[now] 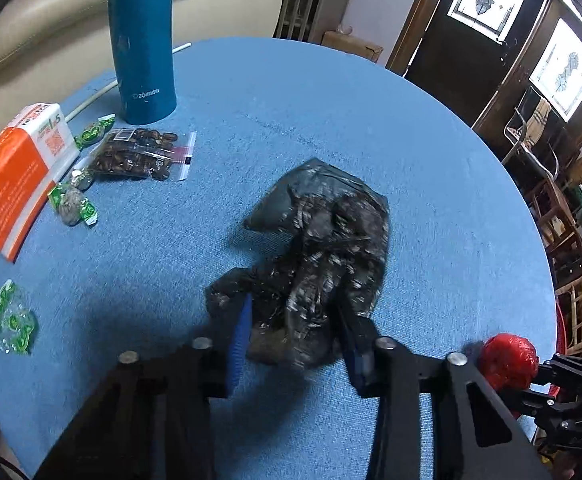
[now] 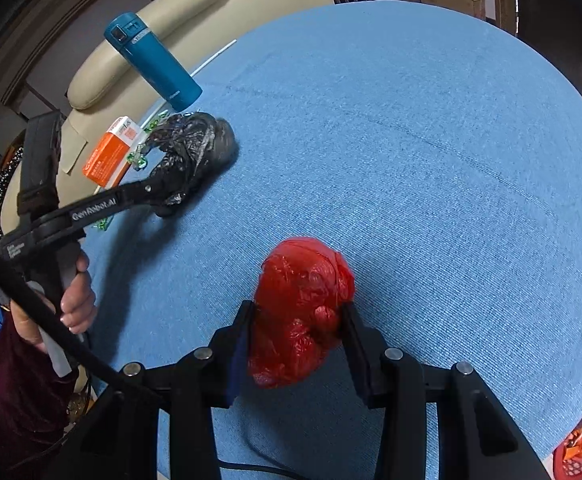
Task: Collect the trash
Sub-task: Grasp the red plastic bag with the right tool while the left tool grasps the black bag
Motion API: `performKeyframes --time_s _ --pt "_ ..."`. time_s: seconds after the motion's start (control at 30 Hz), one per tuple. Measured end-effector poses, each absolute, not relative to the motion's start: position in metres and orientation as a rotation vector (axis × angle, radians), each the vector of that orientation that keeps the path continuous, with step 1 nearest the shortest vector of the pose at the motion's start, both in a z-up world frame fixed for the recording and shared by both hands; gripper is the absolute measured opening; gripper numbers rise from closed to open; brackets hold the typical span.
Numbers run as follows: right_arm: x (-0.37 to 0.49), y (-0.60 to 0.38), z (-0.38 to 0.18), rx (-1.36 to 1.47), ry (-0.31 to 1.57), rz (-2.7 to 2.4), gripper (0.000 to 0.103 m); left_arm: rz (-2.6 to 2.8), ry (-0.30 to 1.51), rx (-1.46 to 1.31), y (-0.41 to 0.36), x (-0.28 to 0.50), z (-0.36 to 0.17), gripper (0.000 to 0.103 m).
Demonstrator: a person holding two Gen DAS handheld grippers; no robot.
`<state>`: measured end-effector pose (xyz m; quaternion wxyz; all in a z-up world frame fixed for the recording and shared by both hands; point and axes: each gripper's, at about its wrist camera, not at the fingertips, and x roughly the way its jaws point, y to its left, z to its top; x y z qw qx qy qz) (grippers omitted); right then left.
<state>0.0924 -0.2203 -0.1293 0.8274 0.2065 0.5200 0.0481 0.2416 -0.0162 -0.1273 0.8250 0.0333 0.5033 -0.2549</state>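
A crumpled black plastic bag (image 1: 319, 256), its contents hidden, lies near the middle of the round blue-clothed table (image 1: 431, 184), and the left gripper (image 1: 295, 320) clenches its near end between both fingers. The right gripper (image 2: 297, 316) clamps a knotted red plastic bag (image 2: 303, 304), bulging but opaque, at the table's near edge. Farther off stand a closed teal steel flask (image 1: 143, 40), a clear zip pouch of dark brown seeds (image 1: 139, 154), an orange-and-white carton (image 1: 15, 172) and green-printed sweet wrappers (image 1: 11, 320).
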Motion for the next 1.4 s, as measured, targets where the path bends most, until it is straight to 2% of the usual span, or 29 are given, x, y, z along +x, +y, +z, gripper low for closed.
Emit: performKeyframes --time_s 0.03,0.1,0.17,0.3,0.67,0.73,0.77,0.8,0.83,0.87,0.9,1.23,1.27,1.3,1.4 --pt "0.092 -0.220 -0.129 0.439 1.103 0.101 0.045 -0.534 1.066 0.071 -0.017 0.238 -0.126 0.030" --pt "0.088 -0.221 -0.127 0.439 1.097 0.102 0.045 -0.519 1.066 0.057 -0.016 0.234 -0.124 0.015" --pt "0.085 -0.221 -0.125 0.435 1.092 0.098 0.045 -0.502 1.064 0.046 -0.016 0.228 -0.121 0.008" --pt "0.078 -0.225 -0.121 0.442 1.081 0.093 0.045 -0.483 1.055 0.025 -0.015 0.213 -0.114 0.005" --pt "0.052 -0.245 -0.112 0.477 1.041 0.087 0.045 -0.473 1.071 -0.052 -0.003 0.155 -0.099 0.005" --pt "0.049 -0.246 -0.111 0.479 1.041 0.084 0.045 -0.452 1.074 -0.075 0.002 0.158 -0.100 0.009" --pt "0.047 -0.246 -0.111 0.480 1.041 0.084 0.045 -0.441 1.078 -0.080 0.003 0.160 -0.099 0.022" --pt "0.045 -0.247 -0.111 0.482 1.039 0.085 0.045 -0.425 1.077 -0.087 0.005 0.164 -0.097 0.041" --pt "0.043 -0.248 -0.111 0.483 1.037 0.085 0.045 -0.408 1.062 -0.094 0.006 0.167 -0.095 0.050" --pt "0.042 -0.249 -0.110 0.483 1.035 0.084 0.045 -0.394 1.042 -0.099 0.007 0.171 -0.092 0.066" --pt "0.040 -0.250 -0.110 0.485 1.033 0.084 0.045 -0.378 1.017 -0.100 0.005 0.176 -0.090 0.070" --pt "0.040 -0.252 -0.111 0.493 1.037 0.081 0.045 -0.297 1.080 -0.032 -0.026 0.230 -0.126 0.070" --pt "0.040 -0.252 -0.112 0.492 1.039 0.080 0.045 -0.293 1.092 -0.033 -0.026 0.231 -0.129 0.065" --pt "0.041 -0.252 -0.113 0.494 1.041 0.079 0.045 -0.296 1.104 -0.043 -0.027 0.234 -0.133 0.048" --pt "0.043 -0.252 -0.115 0.498 1.048 0.080 0.045 -0.309 1.103 -0.035 -0.030 0.232 -0.140 0.041"
